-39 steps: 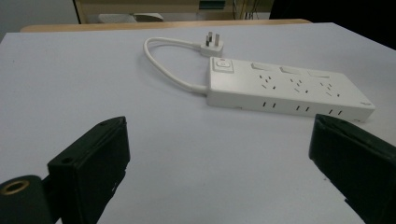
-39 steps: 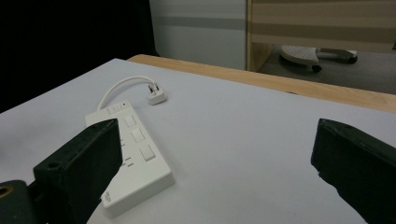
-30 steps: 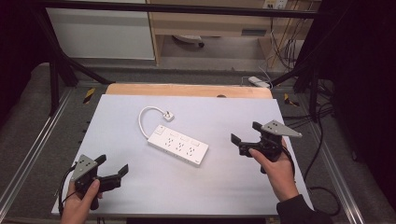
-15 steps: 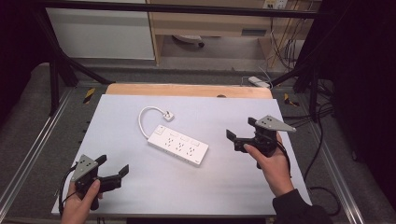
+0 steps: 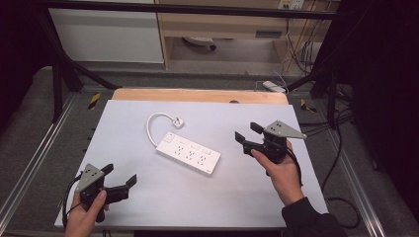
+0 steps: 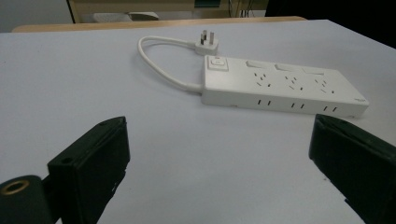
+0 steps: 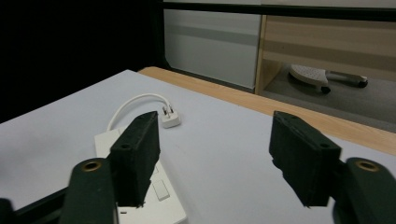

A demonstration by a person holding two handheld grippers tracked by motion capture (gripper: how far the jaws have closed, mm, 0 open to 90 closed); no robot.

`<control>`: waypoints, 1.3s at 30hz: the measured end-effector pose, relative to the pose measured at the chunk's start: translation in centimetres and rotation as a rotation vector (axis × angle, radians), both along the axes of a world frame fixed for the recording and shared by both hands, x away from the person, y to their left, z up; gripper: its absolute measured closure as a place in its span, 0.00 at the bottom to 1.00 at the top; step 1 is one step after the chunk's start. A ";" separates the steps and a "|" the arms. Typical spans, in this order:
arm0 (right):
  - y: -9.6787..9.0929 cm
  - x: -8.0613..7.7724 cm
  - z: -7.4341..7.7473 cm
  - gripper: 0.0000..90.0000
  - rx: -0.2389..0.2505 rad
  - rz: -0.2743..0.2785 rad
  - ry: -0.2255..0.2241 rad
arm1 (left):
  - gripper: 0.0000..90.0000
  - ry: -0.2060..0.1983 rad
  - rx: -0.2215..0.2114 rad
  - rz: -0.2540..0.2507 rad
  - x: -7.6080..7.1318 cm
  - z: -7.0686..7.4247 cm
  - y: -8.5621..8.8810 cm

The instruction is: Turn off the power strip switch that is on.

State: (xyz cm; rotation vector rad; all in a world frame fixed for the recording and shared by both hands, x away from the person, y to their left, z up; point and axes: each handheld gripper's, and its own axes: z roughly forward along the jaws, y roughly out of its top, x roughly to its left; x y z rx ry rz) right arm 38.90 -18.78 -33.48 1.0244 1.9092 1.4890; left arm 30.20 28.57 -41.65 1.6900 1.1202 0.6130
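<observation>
A white power strip lies at an angle in the middle of the pale table, its short white cord looping back to a plug. In the left gripper view the power strip and its plug lie ahead of the jaws. My left gripper is open near the table's front left corner, well apart from the strip. My right gripper is open, held above the table just right of the strip's right end. The right gripper view has the strip partly behind the left jaw and the plug beyond.
A wooden board edges the table's far side. Metal frame rails run along both sides. Cables hang off the right side. A white adapter lies on the floor beyond the table.
My right gripper has moved left and slightly forward, closer to the strip's right end. The left gripper has barely moved.
</observation>
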 end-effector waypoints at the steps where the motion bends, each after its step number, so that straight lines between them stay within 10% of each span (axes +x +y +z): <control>1: 0.1 0.0 0.0 0.42 -0.002 0.003 -0.003 | 0.06 -0.001 0.000 0.001 0.0 0.0 0.0; 20: 1.9 0.7 -0.8 0.97 -0.005 0.092 -0.006 | 0.06 -0.004 0.002 0.000 0.0 0.0 0.0; 39: 4.7 2.1 -2.8 1.00 -0.067 0.167 0.087 | 0.06 -0.006 0.007 -0.003 0.0 0.0 0.0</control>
